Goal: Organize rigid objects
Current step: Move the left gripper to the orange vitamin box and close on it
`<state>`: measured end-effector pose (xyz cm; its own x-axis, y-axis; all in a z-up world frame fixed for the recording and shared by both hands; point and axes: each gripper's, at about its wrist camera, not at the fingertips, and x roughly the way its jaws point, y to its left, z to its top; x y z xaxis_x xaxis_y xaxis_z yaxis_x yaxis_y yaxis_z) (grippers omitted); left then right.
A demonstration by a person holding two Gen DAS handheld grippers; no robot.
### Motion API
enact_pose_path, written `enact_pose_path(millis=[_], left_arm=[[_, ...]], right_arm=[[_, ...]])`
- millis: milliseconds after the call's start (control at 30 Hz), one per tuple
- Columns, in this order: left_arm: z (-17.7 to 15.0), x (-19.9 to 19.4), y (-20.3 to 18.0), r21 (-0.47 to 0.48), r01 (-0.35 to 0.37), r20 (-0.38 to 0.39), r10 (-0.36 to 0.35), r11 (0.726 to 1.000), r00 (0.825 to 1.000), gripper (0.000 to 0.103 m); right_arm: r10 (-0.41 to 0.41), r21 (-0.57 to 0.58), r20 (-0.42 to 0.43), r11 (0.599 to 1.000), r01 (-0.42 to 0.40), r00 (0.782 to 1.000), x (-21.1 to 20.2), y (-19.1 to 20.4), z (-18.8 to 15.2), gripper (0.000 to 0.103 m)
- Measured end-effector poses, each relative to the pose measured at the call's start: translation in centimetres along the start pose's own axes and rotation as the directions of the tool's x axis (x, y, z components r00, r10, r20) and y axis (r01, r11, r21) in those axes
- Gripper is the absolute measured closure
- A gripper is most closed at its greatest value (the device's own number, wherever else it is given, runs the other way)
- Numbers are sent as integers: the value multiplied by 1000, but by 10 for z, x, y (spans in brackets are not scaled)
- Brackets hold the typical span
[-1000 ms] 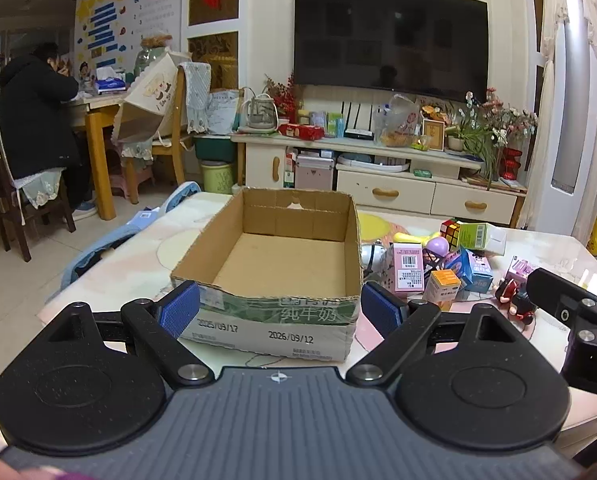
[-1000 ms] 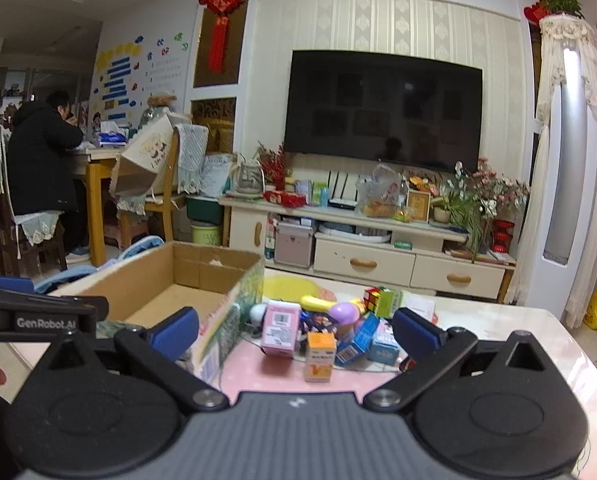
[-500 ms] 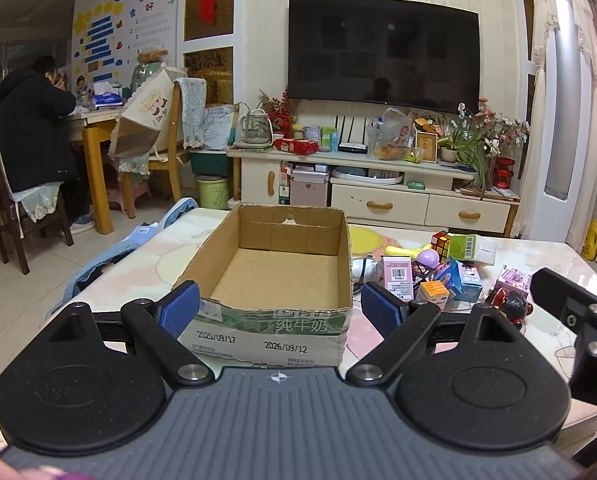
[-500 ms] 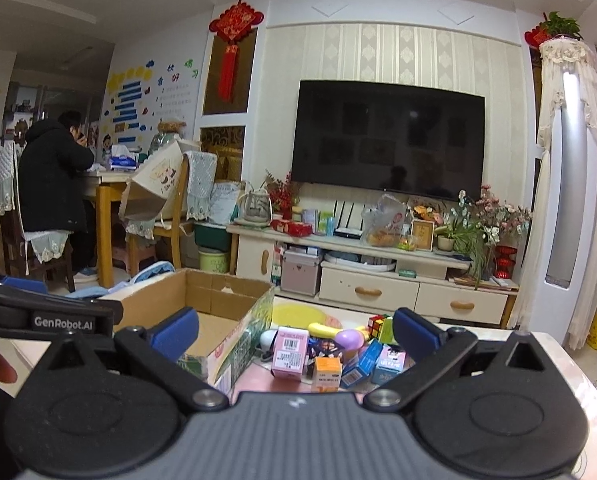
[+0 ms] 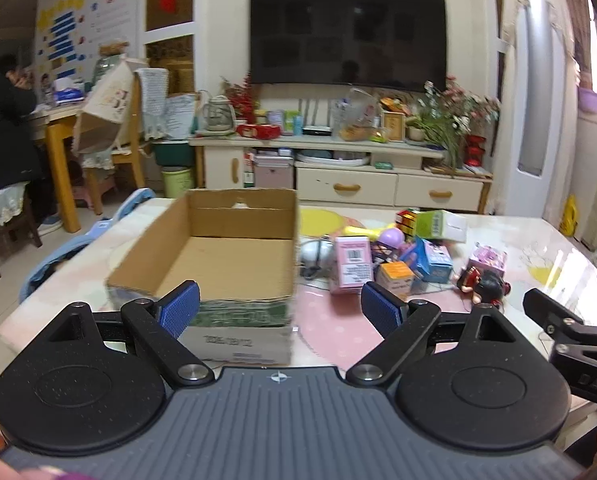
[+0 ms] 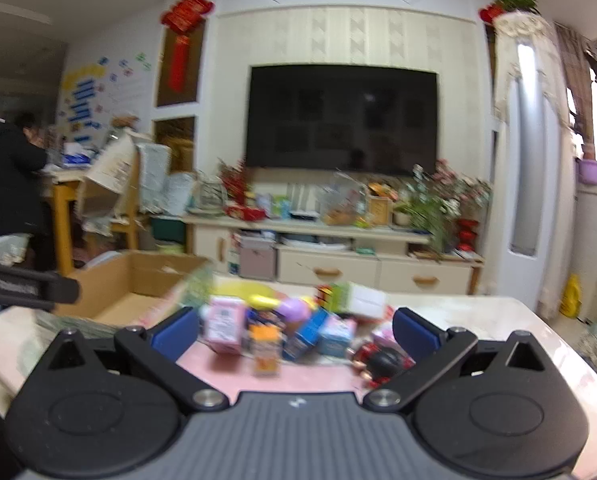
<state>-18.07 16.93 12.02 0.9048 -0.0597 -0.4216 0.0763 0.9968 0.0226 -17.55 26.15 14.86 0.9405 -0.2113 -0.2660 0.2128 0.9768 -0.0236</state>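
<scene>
L hand-held gripper (image 5: 279, 307) spread, empty, aimed at cardboard box (image 5: 234, 256) | R hand-held gripper (image 6: 294, 332) spread, empty, facing toy pile (image 6: 294, 328) dead ahead, so I'd say R is nearer | pile sits R of box, pink carton (image 5: 352, 264) upright | table (image 5: 538, 248) glossy, cluttered living rm w/ TV behind.

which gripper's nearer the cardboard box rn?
Left. The left gripper hangs open right at the near wall of the cardboard box. The right gripper faces the toy pile, with the box off to its left.
</scene>
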Motion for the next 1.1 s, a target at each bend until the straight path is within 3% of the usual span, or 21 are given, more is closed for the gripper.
enact_pose_path(millis=[300, 433, 700, 1100], left_arm=[[-5, 35, -32, 60, 70, -51, -67, 996, 996, 0], [-6, 52, -50, 64, 105, -78, -100, 992, 992, 0], [-8, 95, -87, 84, 169, -145, -156, 982, 977, 0], [-11, 169, -121, 131, 104, -196, -77, 986, 978, 6]], right_arm=[[-124, 2, -82, 992, 124, 989, 41, -50, -34, 1], [-139, 27, -135, 989, 144, 981, 63, -74, -46, 1], [-50, 123, -221, 989, 79, 974, 106, -106, -54, 1], [41, 210, -305, 977, 25, 952, 169, -131, -54, 1]])
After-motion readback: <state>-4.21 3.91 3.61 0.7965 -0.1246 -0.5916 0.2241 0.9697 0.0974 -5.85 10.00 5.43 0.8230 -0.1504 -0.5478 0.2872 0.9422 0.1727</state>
